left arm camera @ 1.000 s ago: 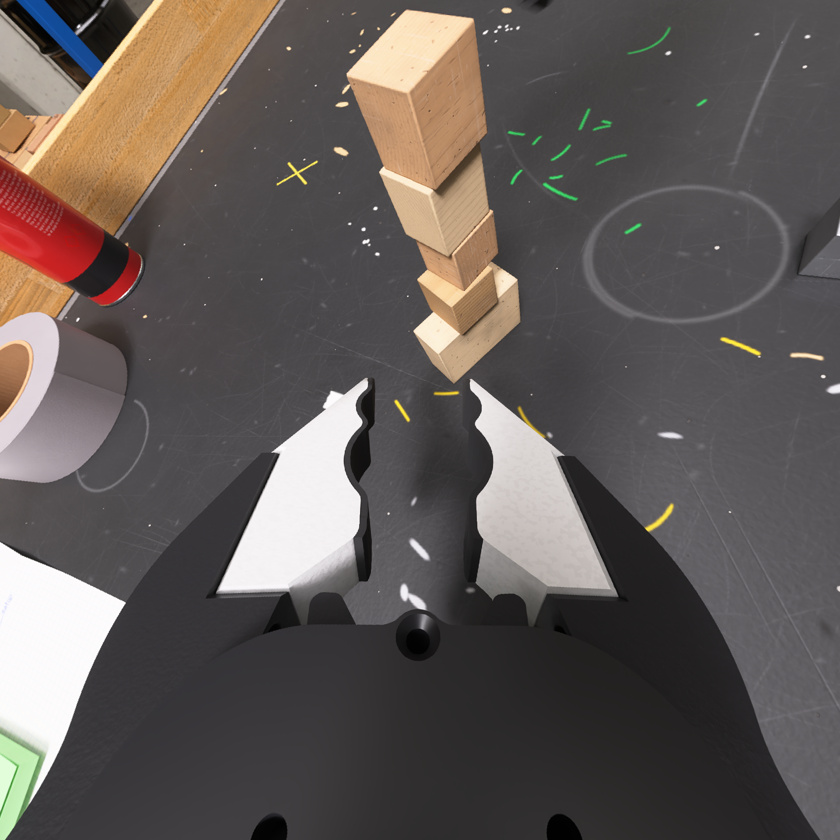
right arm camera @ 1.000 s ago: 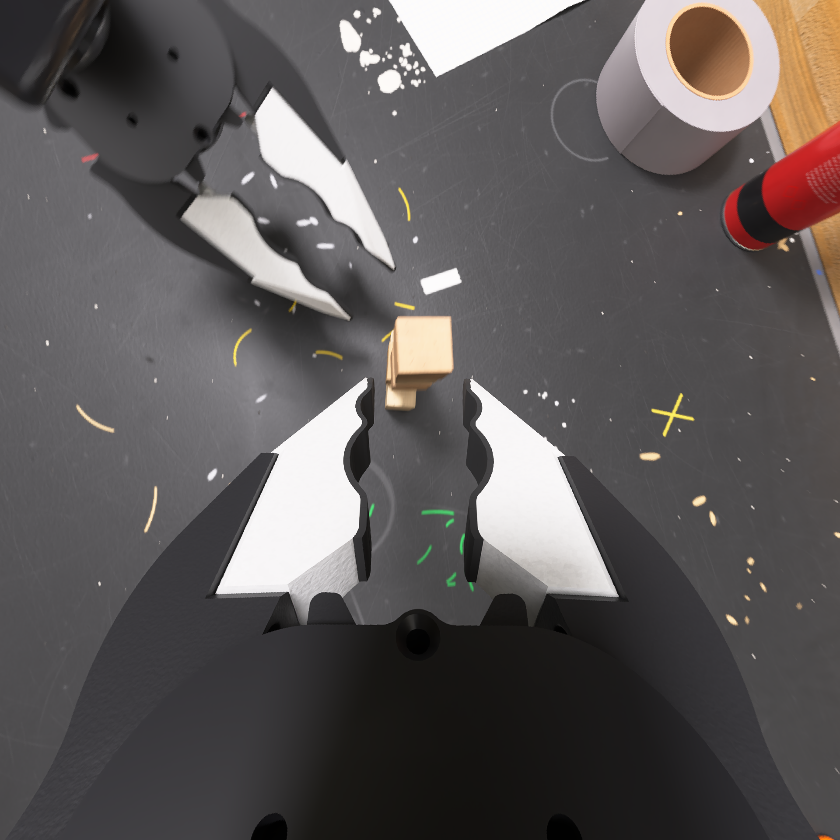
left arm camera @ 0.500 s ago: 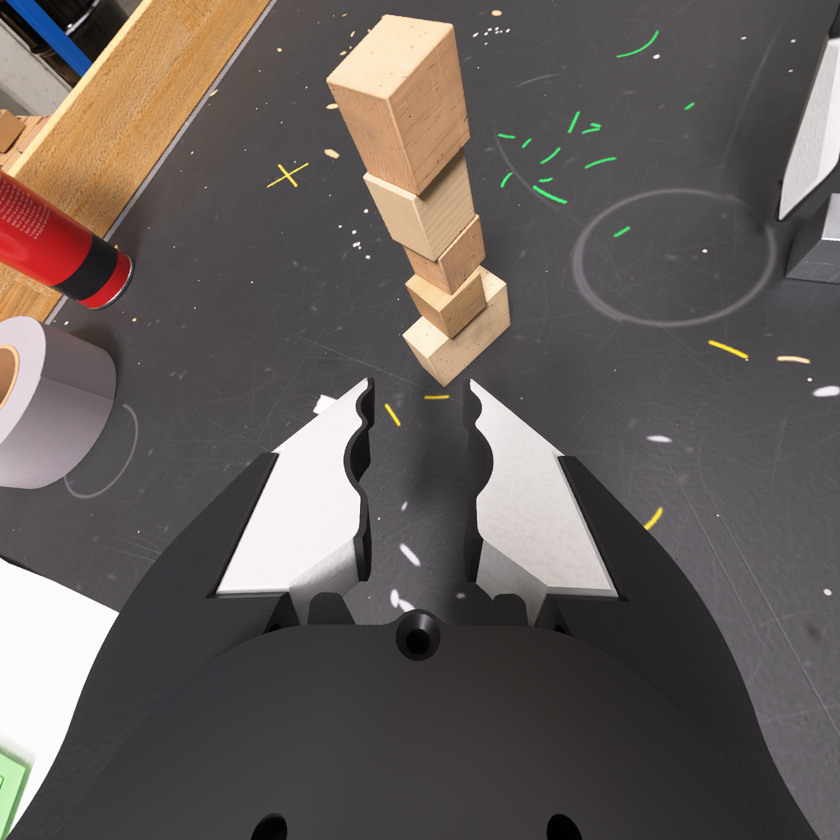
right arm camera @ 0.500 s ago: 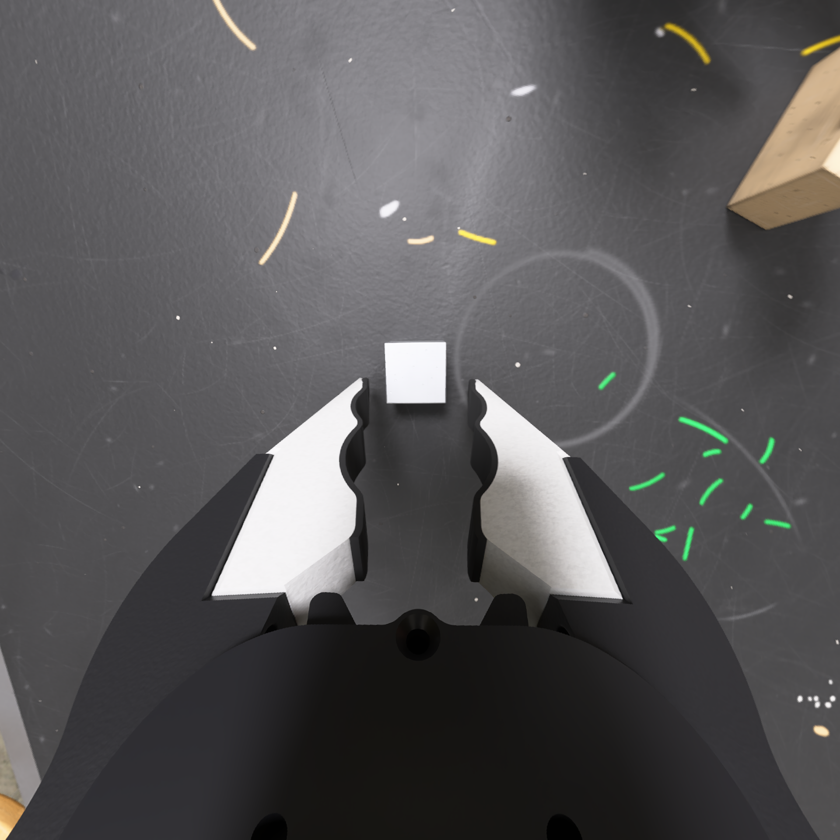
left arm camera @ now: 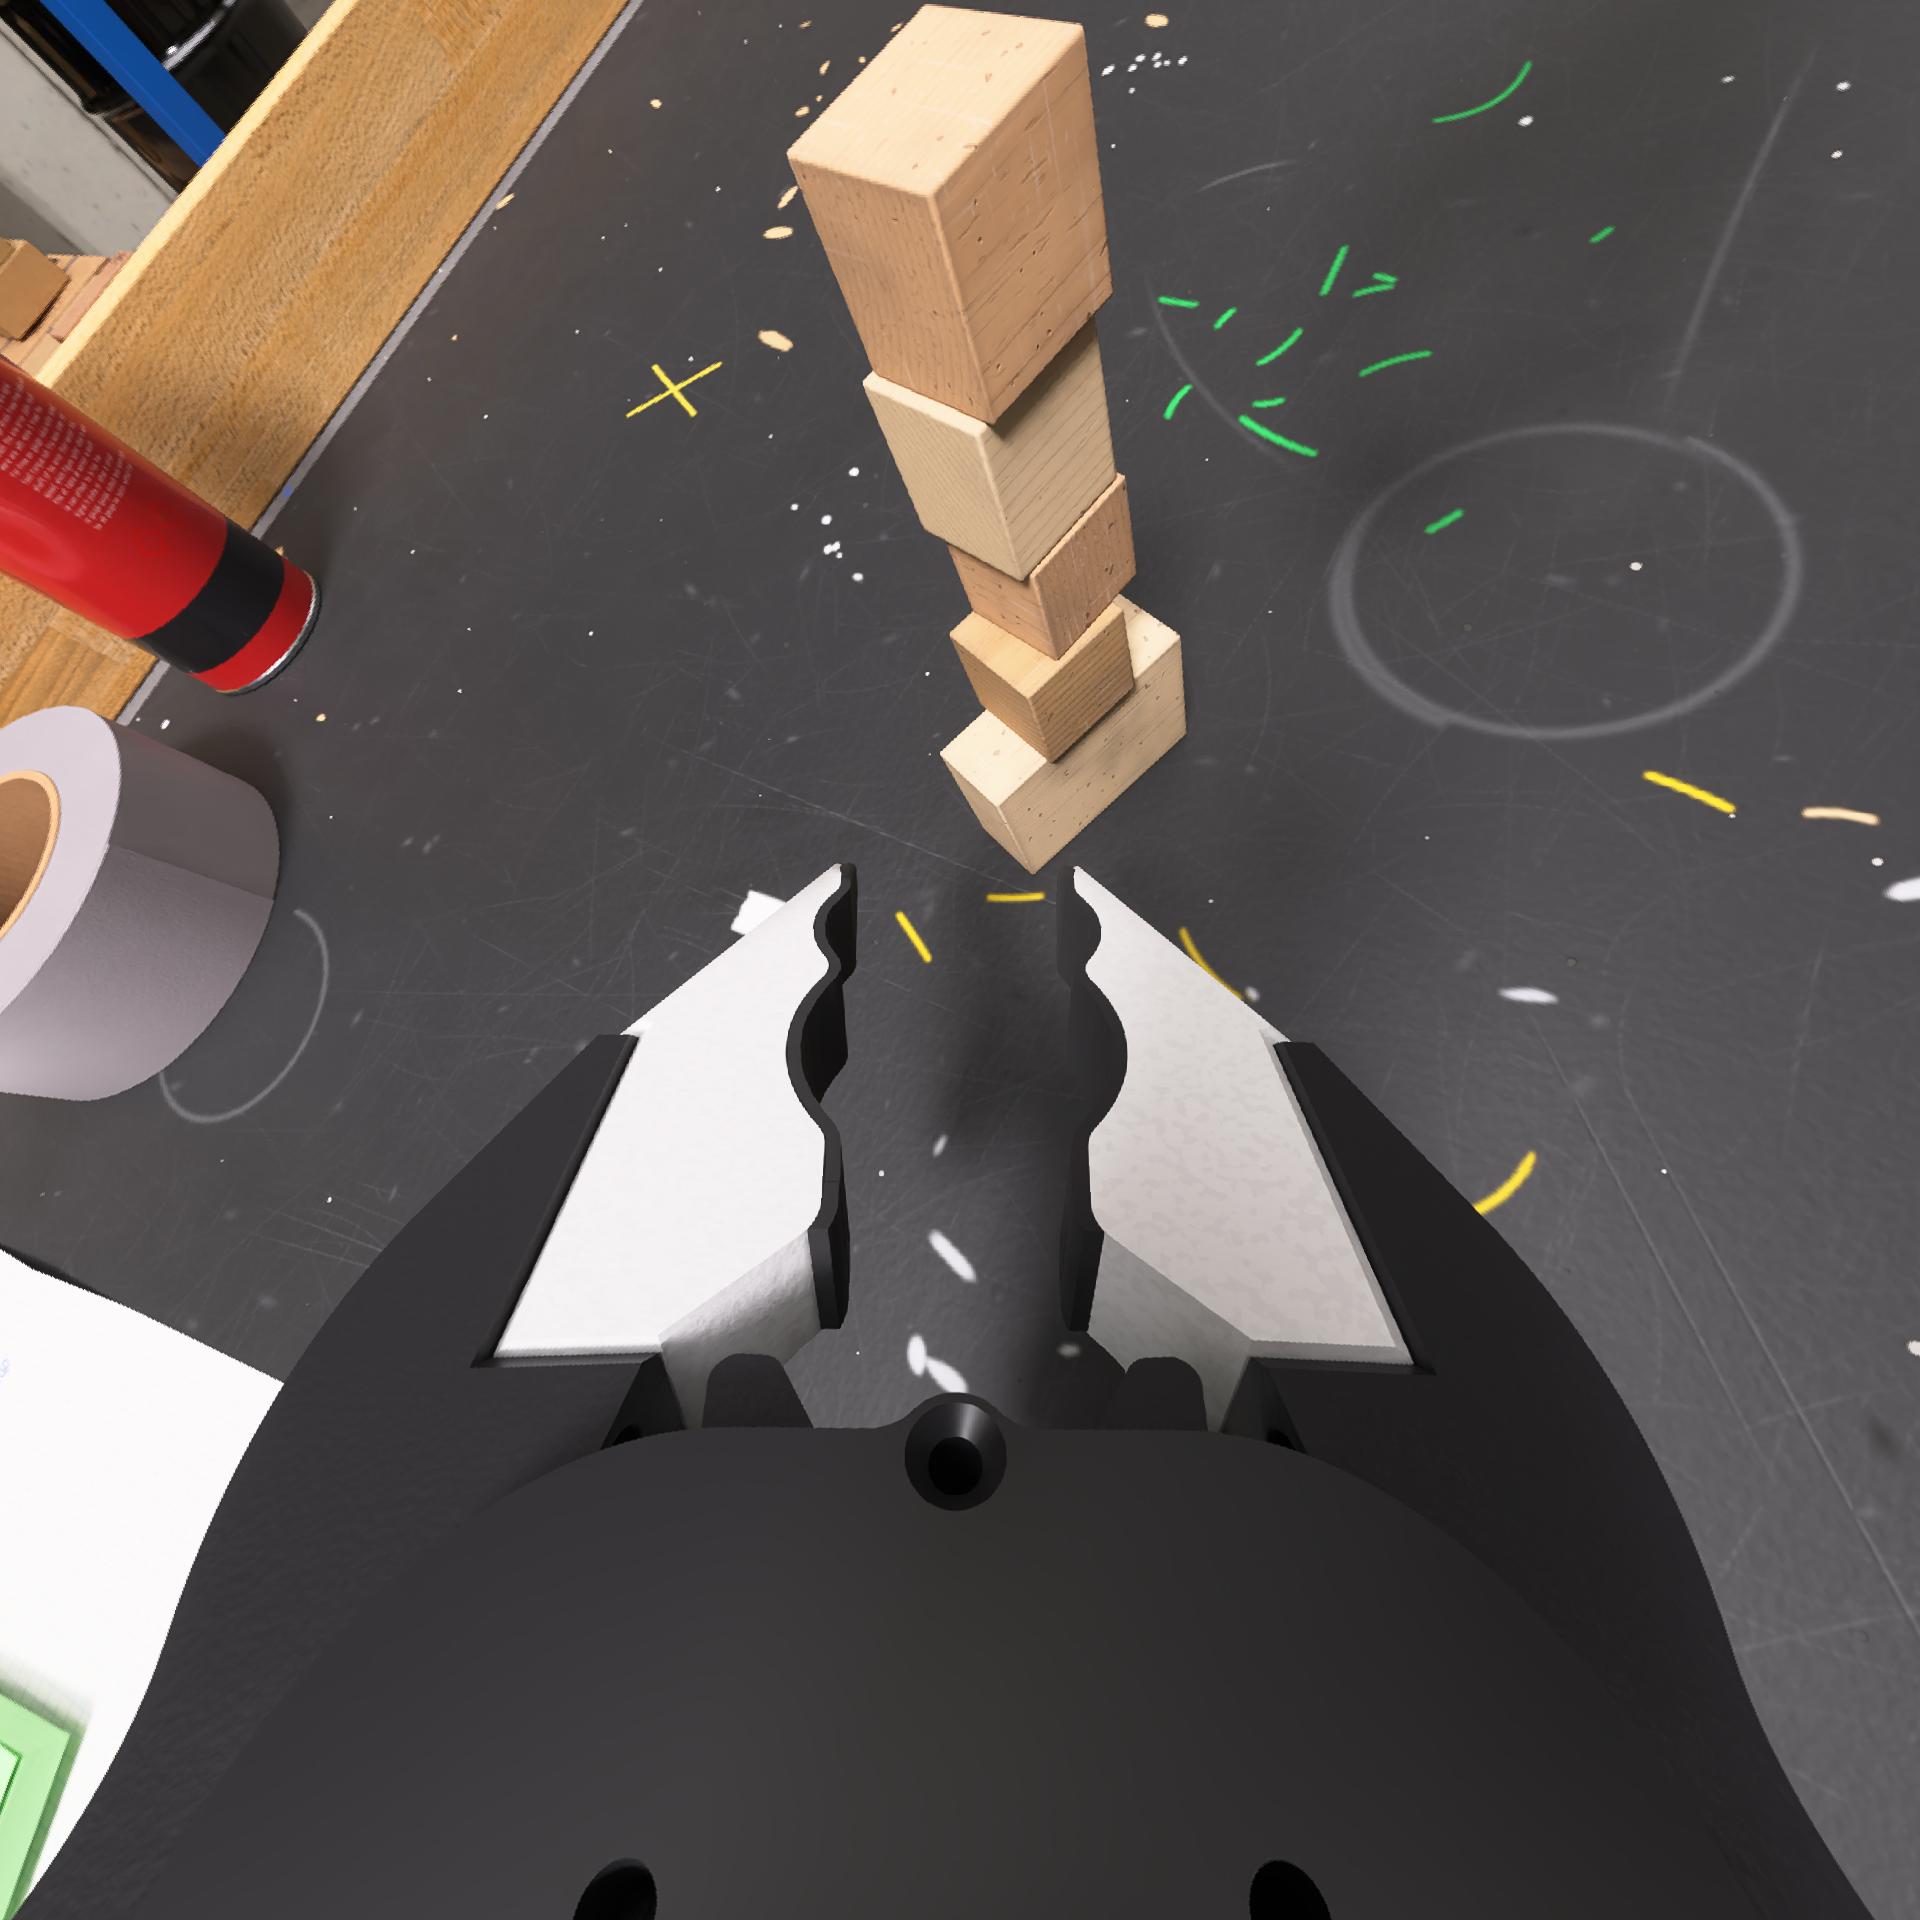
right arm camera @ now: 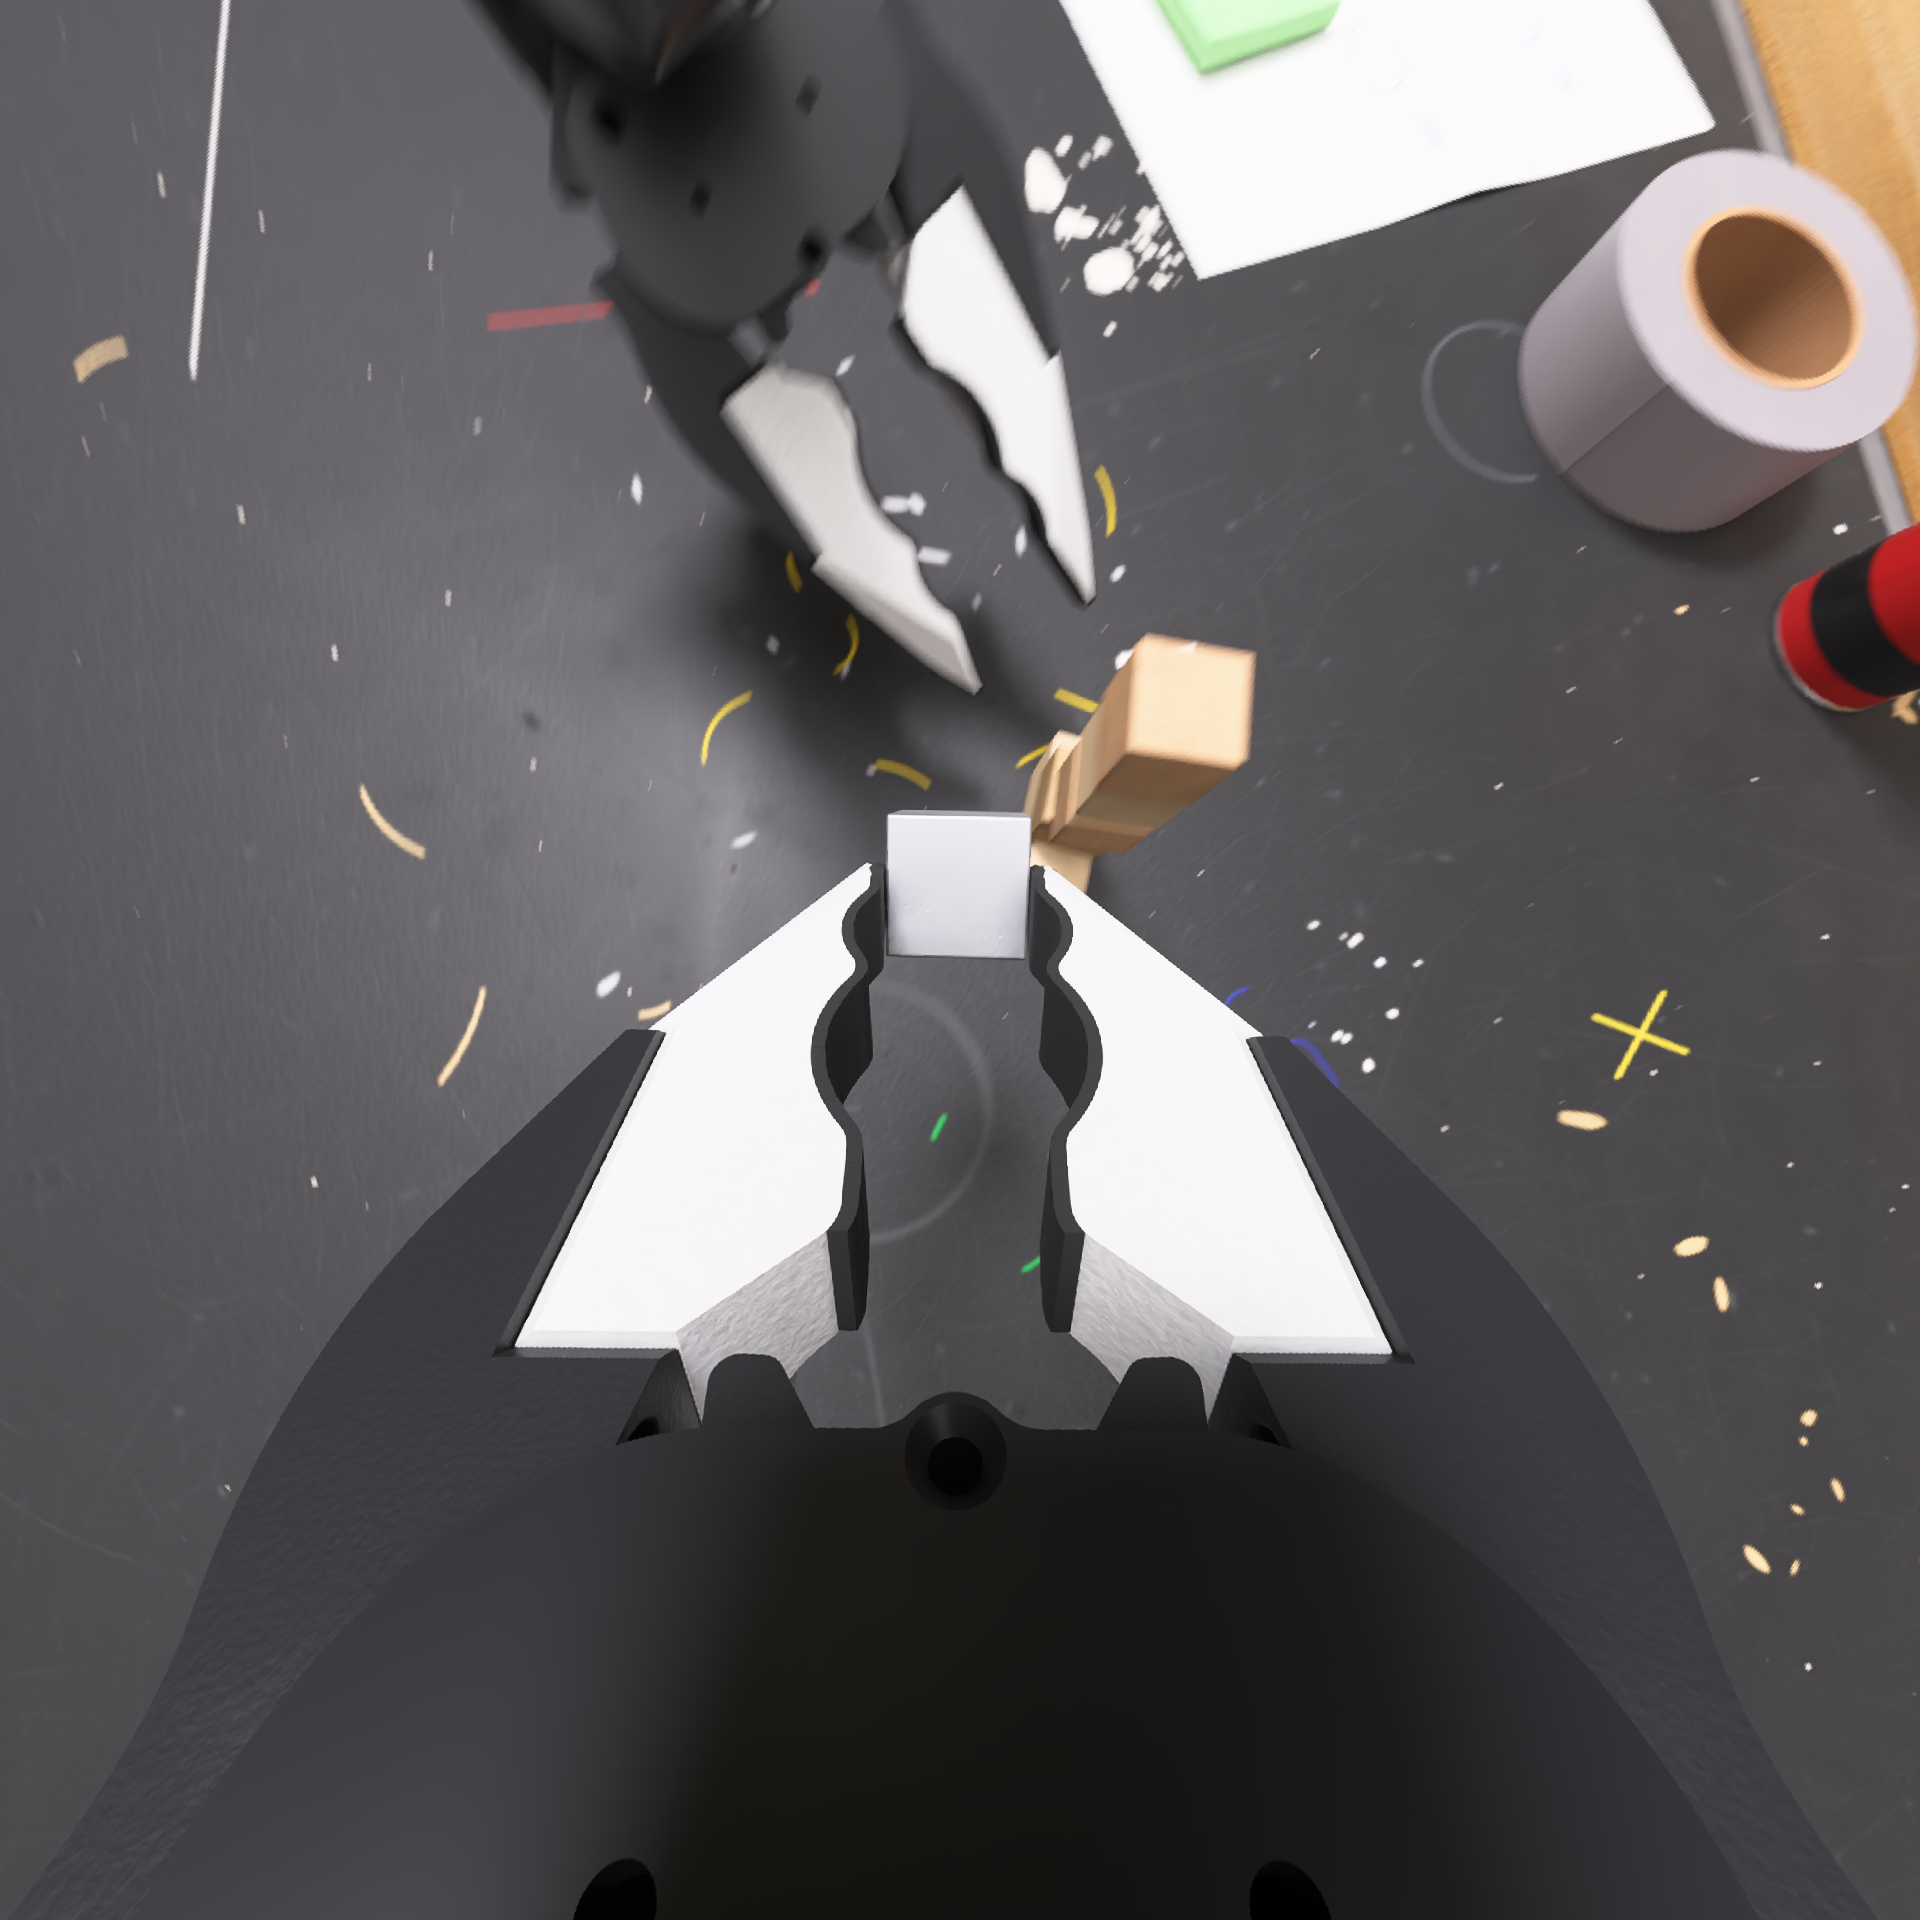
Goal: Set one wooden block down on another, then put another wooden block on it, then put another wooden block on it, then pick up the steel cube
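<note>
A tower of several wooden blocks (left arm camera: 1023,488) stands on the dark table ahead of my left gripper (left arm camera: 956,883), which is open and empty, just short of the bottom block (left arm camera: 1070,779). In the right wrist view the tower (right arm camera: 1153,743) shows from above, beyond my fingers. My right gripper (right arm camera: 956,883) is shut on the steel cube (right arm camera: 956,883), a small grey-white cube between the fingertips, held above the table. The left gripper (right arm camera: 935,540) also shows there, open, beside the tower.
A grey tape roll (left arm camera: 114,904) (right arm camera: 1714,332) and a red spray can (left arm camera: 145,551) (right arm camera: 1849,634) lie beside a wooden bench edge (left arm camera: 312,229). White paper (right arm camera: 1382,114) with a green pad (right arm camera: 1236,26) lies nearby.
My right gripper closed on the steel cube and lifted it, swinging to face the tower. The cube and right finger are gone from the left wrist view. The left gripper barely moved.
</note>
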Motion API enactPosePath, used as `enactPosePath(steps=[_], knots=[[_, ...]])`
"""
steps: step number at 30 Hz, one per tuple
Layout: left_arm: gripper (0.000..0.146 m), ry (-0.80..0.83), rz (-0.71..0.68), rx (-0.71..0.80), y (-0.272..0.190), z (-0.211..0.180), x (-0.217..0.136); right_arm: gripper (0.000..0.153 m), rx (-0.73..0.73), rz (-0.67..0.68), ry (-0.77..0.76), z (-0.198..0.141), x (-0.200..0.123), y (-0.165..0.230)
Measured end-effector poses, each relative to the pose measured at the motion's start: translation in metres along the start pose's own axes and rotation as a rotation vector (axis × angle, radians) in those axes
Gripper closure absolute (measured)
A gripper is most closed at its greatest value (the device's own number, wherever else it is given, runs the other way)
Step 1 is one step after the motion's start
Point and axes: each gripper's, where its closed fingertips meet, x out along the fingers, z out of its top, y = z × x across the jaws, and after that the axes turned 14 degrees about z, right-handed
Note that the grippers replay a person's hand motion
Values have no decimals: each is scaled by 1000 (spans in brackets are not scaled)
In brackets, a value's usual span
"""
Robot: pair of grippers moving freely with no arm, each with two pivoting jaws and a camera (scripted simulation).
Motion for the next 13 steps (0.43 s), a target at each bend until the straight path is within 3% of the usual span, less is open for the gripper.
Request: enactPosePath(steps=[5,13], knots=[[108,0,1,5,0,0,0,126,63,-2,2,34,-12,-32],[108,-4,1,8,1,1,-1,126,139,1,110,33,6,-52]])
